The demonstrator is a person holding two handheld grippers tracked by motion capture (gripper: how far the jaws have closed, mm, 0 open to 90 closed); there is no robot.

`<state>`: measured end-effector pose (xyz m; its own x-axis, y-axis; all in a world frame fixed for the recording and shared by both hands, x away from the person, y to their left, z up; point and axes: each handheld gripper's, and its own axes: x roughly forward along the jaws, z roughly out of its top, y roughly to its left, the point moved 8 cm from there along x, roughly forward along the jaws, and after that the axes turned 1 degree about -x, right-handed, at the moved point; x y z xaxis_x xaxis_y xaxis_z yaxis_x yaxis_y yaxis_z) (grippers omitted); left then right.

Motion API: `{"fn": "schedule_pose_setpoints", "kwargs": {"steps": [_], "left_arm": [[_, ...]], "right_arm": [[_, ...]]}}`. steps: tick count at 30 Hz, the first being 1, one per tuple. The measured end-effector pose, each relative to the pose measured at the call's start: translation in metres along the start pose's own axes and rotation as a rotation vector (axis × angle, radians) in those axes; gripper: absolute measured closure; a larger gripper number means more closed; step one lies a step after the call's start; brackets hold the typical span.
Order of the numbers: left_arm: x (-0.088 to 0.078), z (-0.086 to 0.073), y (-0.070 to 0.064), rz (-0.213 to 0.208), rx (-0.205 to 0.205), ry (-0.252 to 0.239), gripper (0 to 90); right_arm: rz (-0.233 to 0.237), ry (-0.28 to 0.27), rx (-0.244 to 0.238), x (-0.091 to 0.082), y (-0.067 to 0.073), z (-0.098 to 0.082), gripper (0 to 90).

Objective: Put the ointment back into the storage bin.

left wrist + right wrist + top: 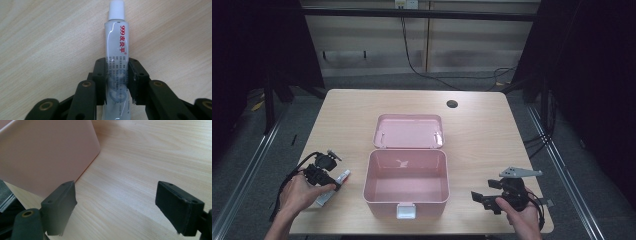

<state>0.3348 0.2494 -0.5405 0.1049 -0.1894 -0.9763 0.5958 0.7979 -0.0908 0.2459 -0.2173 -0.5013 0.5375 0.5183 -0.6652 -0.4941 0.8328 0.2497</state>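
Tube (117, 57) between left gripper (117, 80) jaws

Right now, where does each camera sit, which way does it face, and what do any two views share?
High view: above the person's side, facing forward and down on the table; both forearms show.
Left gripper view: on the left gripper, looking along its jaws, shut on the tube.
Right gripper view: on the right gripper, jaws apart, facing the pink box.
Shared: high and left gripper views both show the tube.
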Motion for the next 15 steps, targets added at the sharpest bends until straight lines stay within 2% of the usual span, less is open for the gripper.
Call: {"fn": "schedule_pose_setpoints", "kwargs": {"steps": [2,6,7,10,12,15], "left_arm": [[0.000,0.000,0.000,-0.029,-0.011,-0.011,71.5],[-0.001,-0.001,0.001,-0.036,-0.012,-0.008,71.6],[-0.002,-0.001,0.000,-0.040,-0.023,-0.010,71.6],[-0.004,-0.001,0.000,-0.066,-0.026,-0.017,71.6],[-0.007,-0.001,-0.001,-0.077,-0.046,-0.036,71.6],[-0.011,-0.002,0.000,-0.088,-0.043,-0.047,71.6]], "right_arm": [[-0.001,-0.001,0.000,0.000,0.000,0.000,16.5],[-0.002,-0.001,0.002,-0.001,0.000,0.000,16.5],[-0.001,-0.001,0.002,-0.001,0.000,0.000,16.4],[0.001,-0.001,0.001,-0.001,0.000,0.000,16.5],[0.001,-0.002,0.003,-0.001,0.000,0.000,16.5],[0.001,-0.002,0.003,-0.001,0.000,0.000,16.5]]}}
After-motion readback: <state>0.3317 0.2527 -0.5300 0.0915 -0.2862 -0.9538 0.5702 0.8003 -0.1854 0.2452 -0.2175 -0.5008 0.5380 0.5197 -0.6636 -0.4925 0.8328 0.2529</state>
